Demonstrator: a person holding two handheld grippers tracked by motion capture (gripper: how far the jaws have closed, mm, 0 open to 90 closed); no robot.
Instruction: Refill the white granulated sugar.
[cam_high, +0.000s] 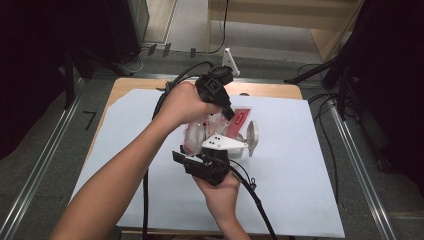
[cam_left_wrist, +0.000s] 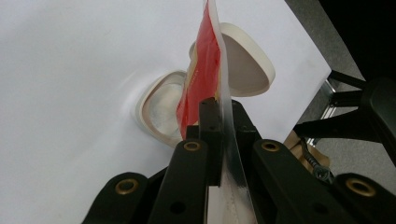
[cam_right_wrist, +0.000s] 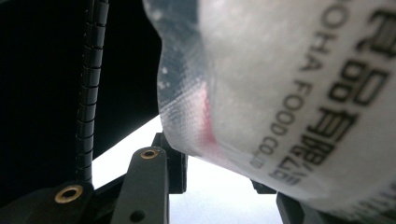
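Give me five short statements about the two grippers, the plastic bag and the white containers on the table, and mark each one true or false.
1. The left gripper is clamped on the flat edge of the red and clear plastic bag. True.
2. The table is covered with a green cloth. False: a white sheet covers it.
3. The right gripper has the bag's bulging printed part between its jaws. True.
4. Two white containers lie on the sheet beyond the bag. True.
5. The bag lies flat on the table, untouched. False: both grippers hold it up above the sheet.
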